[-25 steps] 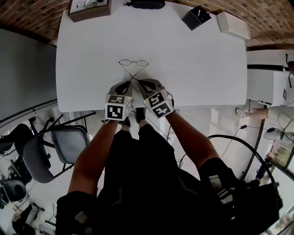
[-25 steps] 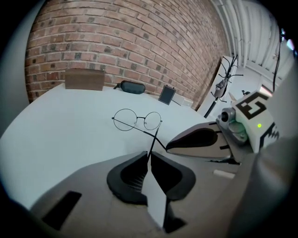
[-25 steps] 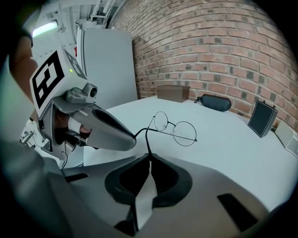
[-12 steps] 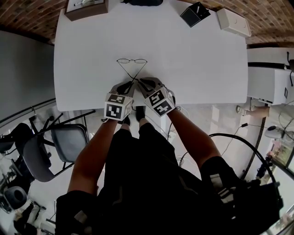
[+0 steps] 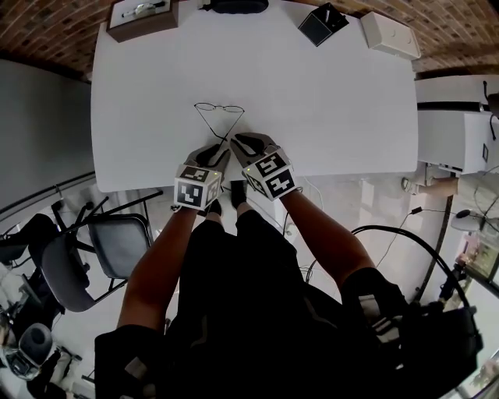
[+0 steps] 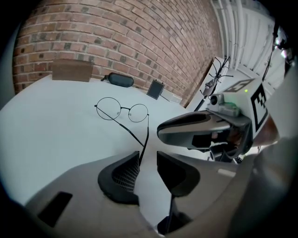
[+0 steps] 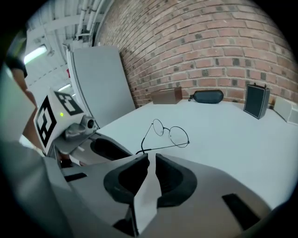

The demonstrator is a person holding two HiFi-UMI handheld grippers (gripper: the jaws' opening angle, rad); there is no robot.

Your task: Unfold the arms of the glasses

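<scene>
Jaws of the left gripper (image 6: 148, 160) have just been opening, one arm of the glasses (image 5: 219, 109) loose between them. Those of the right gripper (image 7: 151, 162) pinch the other arm. The glasses lie near the table's (image 5: 351, 93) front edge, so a one-sided pull may drag or twist them.

Cut off by the head view's top edge: brown box (image 5: 144, 17), glasses case (image 5: 234, 6). Hidden there beneath left gripper (image 5: 220, 148) and right gripper (image 5: 240, 142): both arm tips of the glasses (image 5: 219, 109). In the right gripper view, one tip lost behind the fingers (image 7: 125, 179).
</scene>
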